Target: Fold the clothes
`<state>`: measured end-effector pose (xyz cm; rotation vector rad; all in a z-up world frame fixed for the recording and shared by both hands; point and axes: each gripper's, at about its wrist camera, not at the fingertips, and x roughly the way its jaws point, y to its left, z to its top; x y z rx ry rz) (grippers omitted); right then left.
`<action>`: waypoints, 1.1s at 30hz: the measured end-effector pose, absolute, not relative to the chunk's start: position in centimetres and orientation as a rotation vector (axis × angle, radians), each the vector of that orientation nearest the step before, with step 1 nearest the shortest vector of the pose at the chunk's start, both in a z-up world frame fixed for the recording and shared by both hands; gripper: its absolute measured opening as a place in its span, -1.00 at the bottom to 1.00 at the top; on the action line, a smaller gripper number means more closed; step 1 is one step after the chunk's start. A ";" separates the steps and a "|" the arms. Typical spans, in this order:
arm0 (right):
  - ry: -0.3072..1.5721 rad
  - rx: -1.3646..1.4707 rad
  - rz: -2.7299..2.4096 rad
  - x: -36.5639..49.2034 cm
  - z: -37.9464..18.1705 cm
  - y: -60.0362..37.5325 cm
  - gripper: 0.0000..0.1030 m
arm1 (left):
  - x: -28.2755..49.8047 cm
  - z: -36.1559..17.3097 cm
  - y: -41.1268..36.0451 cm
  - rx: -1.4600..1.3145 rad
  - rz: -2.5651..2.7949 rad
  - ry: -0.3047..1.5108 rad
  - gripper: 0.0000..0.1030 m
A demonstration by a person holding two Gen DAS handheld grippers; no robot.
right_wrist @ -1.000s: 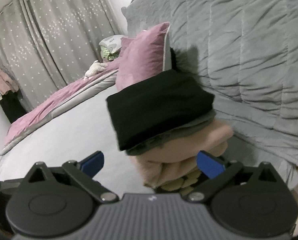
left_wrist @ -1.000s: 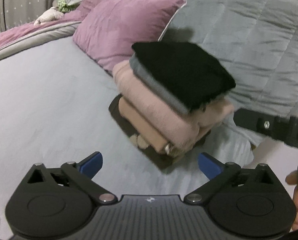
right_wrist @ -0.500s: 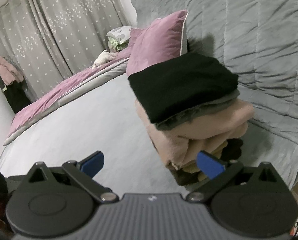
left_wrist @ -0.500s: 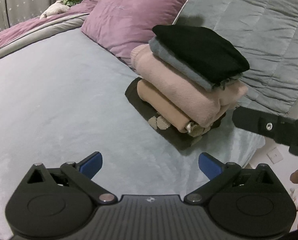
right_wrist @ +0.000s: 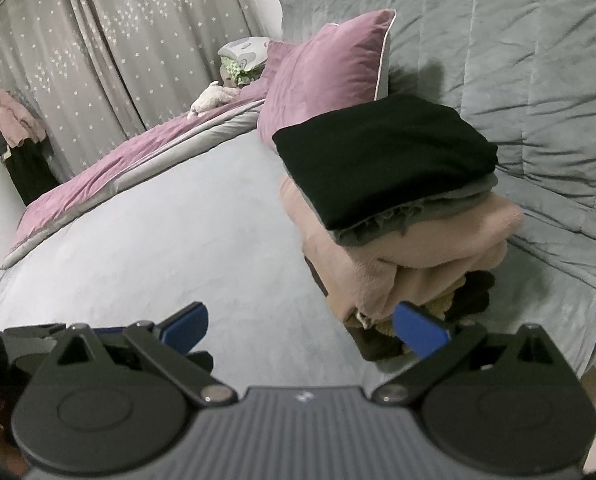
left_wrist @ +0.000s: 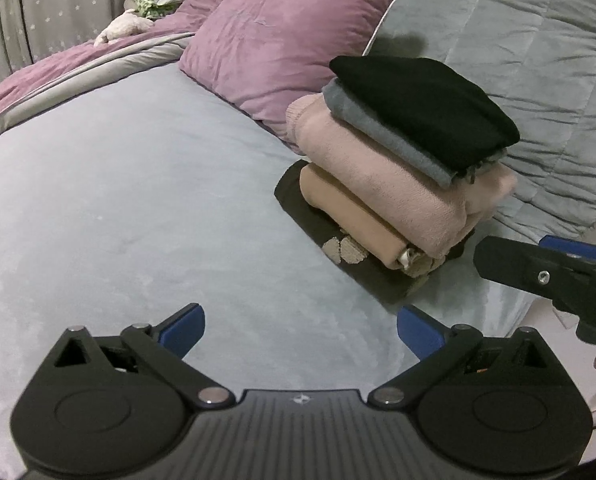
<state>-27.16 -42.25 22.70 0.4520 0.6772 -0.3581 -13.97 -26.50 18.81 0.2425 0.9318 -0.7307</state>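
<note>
Stack of clothes (left_wrist: pixel 398 184): sits on the grey bed (left_wrist: pixel 118 200), near its right edge, just in front of the purple pillow (left_wrist: pixel 282 44) and beside the quilted grey headboard (left_wrist: pixel 530 40).
Order in the stack: a black garment (left_wrist: pixel 422 108) on top, a grey one (left_wrist: pixel 382 136) under it, then a thick pink sweater (left_wrist: pixel 378 184), a tan piece (left_wrist: pixel 350 216), and a dark brown garment (left_wrist: pixel 326 228) at the bottom, lying on the bed.
Long axis: in the left wrist view the folded pieces run from upper left, by the pillow, down to lower right, toward the bed's edge; the folded, rounded edges face the open bed and the looser ends face the lower right.
Same stack from the right: the black garment (right_wrist: pixel 382 152) lies nearly flat, its near corner overhanging the pink sweater (right_wrist: pixel 418 248) a little.
Left gripper (left_wrist: pixel 300 332): jaws spread wide, holding nothing, hovering over bare bed short of the stack.
Right gripper (right_wrist: pixel 300 330): jaws also spread wide and empty, near the stack's lower corner; I cannot tell whether its right blue tip touches the cloth.
Far end: pink duvet (right_wrist: pixel 110 168) along the bed, starred curtain (right_wrist: pixel 138 40) behind.
</note>
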 end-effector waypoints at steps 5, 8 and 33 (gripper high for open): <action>0.682 0.452 -0.355 -27.2 22.7 -42.2 1.00 | -14.1 19.0 -26.6 0.245 -0.734 0.925 1.00; 0.683 0.453 -0.354 -27.3 22.6 -42.2 1.00 | -14.2 19.1 -26.6 0.245 -0.735 0.923 1.00; 0.701 0.456 -0.364 -27.6 22.2 -42.5 1.00 | -14.5 19.0 -27.0 0.290 -0.717 0.910 1.00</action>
